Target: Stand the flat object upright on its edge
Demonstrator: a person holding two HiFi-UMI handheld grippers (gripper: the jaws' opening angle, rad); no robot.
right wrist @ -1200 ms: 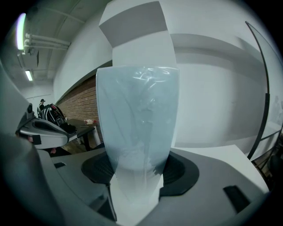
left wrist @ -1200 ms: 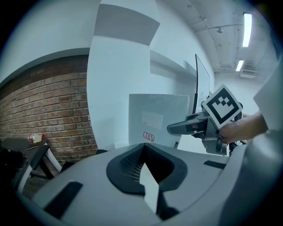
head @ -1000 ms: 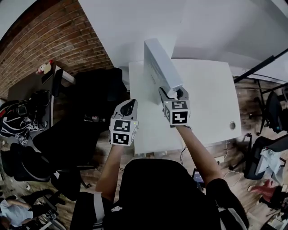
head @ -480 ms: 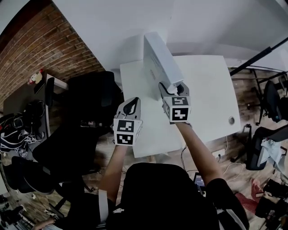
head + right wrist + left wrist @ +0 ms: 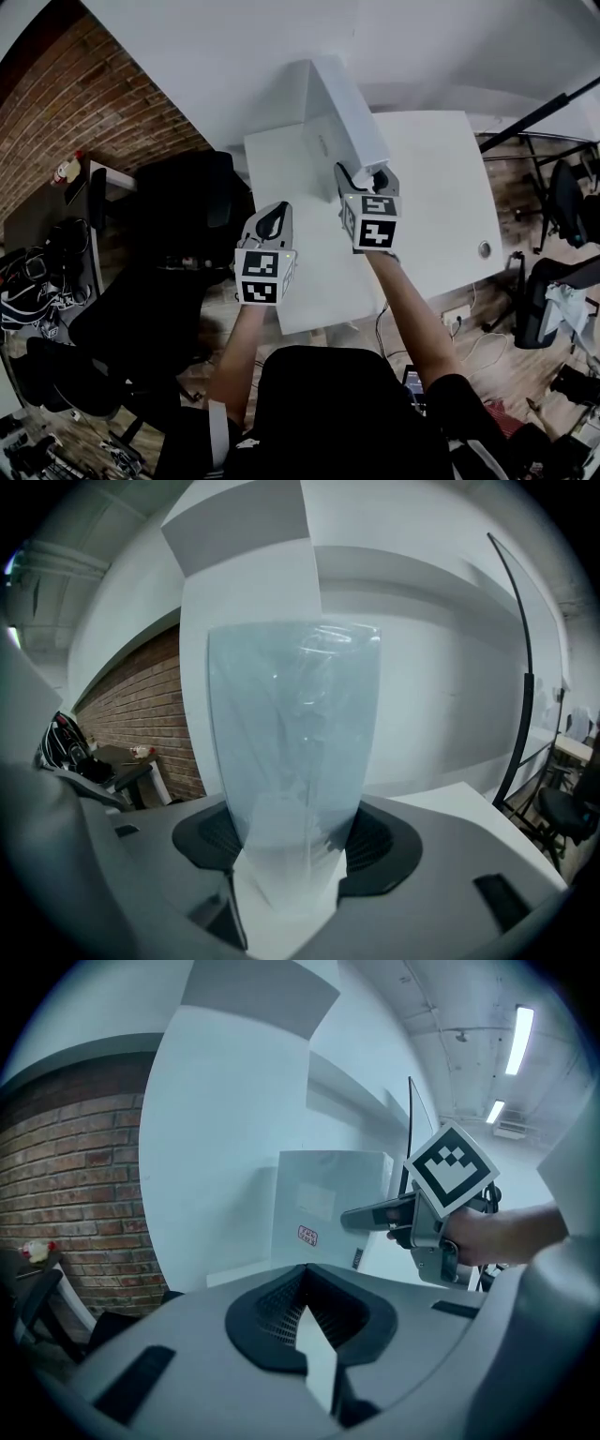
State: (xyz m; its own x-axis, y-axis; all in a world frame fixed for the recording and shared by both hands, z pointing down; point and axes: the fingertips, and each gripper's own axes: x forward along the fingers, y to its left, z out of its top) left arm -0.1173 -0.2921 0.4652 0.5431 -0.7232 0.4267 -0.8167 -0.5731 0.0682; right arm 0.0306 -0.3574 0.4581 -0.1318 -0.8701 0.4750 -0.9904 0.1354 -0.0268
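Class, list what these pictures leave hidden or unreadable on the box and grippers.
- The box: face away from the left gripper, turned away in every view.
- The red label: print too small, left gripper view.
- The right gripper: pads covered by the wrapped box, right gripper view.

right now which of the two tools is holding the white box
The right tool: its jaws are clamped on the near end of the white box. The left tool is shut on nothing, off to the side.
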